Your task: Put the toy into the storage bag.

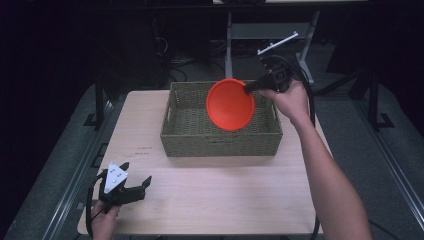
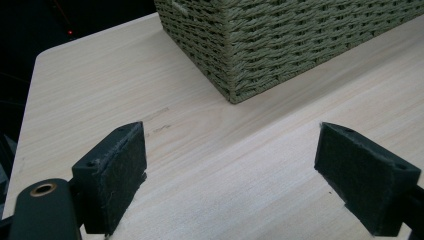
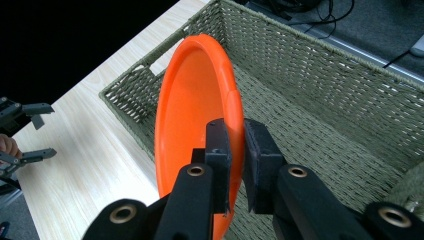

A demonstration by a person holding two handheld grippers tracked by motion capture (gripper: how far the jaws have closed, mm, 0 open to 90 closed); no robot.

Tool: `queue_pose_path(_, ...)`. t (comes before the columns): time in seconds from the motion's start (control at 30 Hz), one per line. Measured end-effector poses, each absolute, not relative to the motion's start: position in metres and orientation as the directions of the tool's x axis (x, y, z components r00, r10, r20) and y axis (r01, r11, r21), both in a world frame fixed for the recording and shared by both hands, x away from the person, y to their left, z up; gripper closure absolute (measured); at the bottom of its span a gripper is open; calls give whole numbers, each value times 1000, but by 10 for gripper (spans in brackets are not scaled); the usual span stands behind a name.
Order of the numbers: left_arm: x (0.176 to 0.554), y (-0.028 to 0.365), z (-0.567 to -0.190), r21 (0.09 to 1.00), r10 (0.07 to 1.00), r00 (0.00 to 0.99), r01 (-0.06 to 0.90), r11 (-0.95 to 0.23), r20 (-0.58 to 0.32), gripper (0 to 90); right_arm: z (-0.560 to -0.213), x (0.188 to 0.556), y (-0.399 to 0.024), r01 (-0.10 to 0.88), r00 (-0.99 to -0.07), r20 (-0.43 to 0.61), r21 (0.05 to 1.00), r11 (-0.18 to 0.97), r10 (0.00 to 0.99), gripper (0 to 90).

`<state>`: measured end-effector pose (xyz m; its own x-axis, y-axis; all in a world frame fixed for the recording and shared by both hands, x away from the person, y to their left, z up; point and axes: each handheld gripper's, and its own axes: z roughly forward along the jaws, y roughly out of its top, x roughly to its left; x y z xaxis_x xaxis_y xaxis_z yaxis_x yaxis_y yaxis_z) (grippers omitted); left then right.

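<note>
Clamping orange plate [image 3: 192, 95], right gripper [image 3: 236, 137]

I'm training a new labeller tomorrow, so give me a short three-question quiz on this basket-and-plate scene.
1. True or false: the right gripper is shut on the rim of the orange plate.
2. Which gripper has open jaws with nothing between them? A) left B) right
3. In one word, how is the plate oriented over the woven basket: flat or tilted?

Key:
1. True; its pads pinch the plate's edge.
2. A; the left gripper sits low over the near left corner of the wooden table, jaws wide apart.
3. Tilted; it stands nearly on edge.
</note>
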<state>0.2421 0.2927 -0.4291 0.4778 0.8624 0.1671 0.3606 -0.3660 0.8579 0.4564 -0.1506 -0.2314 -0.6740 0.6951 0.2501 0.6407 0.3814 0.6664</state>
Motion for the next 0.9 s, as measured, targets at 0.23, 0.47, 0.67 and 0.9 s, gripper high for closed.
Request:
queue_pose_path(0.23,242,293,-429,861,864,476,360,-360,163,128,-236,463,-149,649,-660,243,662,375,711,819)
queue_pose_path(0.47,242,294,-429,863,871,468,367,-347,152,128,-249,470,-153,669,-624,256,663,335,738,819)
queue_pose_path(0.67,242,294,-429,862,869,469,365,-352,156,128,-263,478,-158,693,-595,260,645,322,760,819)
queue_pose_path(0.9,242,294,-429,861,869,470,365,-353,157,128,-278,483,-161,719,-561,268,627,301,783,819)
